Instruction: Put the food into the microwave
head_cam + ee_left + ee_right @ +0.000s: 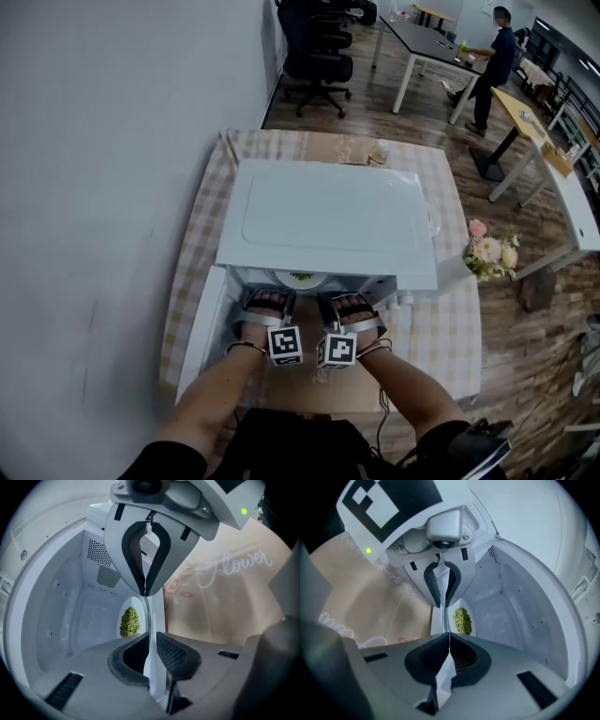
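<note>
Left claw (150,648) on plate (155,618) of food (130,622)

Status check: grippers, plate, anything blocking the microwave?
Grippers: left gripper and right gripper both shut on plate rim. Green food on it, at the open microwave mouth. Nothing visible in the way.

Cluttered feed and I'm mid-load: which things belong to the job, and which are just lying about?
Job: plate, green food, microwave, left gripper and right gripper, both shut on the plate rim.
Lying about: flowers, small glass behind the microwave, office chairs.
</note>
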`<state>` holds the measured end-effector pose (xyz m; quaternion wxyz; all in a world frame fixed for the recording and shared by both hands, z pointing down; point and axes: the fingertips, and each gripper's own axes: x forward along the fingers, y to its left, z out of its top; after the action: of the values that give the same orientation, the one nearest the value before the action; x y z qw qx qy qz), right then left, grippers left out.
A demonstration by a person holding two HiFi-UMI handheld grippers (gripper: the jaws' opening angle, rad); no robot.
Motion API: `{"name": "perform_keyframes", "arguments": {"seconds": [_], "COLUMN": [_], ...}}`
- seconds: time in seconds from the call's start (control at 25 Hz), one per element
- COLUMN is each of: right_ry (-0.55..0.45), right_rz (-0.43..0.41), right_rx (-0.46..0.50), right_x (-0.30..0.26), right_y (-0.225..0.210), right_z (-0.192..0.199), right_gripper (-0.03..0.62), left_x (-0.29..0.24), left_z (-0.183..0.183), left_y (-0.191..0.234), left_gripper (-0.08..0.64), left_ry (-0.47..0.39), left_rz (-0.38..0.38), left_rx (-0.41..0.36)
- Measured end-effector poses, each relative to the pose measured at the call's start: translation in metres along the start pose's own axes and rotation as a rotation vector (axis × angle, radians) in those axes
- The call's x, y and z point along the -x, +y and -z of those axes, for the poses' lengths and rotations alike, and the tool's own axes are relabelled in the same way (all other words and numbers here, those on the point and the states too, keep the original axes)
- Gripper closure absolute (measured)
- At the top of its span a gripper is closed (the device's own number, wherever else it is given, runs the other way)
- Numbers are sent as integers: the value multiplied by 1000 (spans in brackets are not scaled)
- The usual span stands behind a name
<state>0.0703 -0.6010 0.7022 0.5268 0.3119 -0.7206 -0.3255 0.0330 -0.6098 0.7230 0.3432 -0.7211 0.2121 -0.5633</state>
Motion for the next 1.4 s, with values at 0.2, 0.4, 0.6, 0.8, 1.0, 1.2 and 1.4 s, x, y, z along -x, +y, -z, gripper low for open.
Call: {"name": "perform_keyframes", "arguments": {"seconds": [0.2,0.4,0.6,0.8,1.0,1.2,1.4], "right_ry": [-6,-2,12,7,-15,-24,-64], "right_rz": [-3,-7,2,20,37,56,70], "right_rx": [25,28,9,-20,-50,-95,-190], "right_x": [4,8,18,35,61,93,130], "right_y": [3,1,0,-1,-1,-5,-3], "right_z": [-2,3,9,9,3,3,-4], "right_gripper": [581,581,581,581,581,581,581], "left_x": [-4,-6,4,24,50,83,121], "left_z": [-3,-3,-3,-9,-17,-27,-51], "left_y": [5,8,6,6,-3,-10,-3], "left_gripper": [502,500,502,502,502,502,523], "left_ry": [-11,-1,0,5,18,11,-61], "left_rz": [22,34,17,-17,-15,-44,-96], "left_rx": [-5,-16,-18,15,57,140,246]}}
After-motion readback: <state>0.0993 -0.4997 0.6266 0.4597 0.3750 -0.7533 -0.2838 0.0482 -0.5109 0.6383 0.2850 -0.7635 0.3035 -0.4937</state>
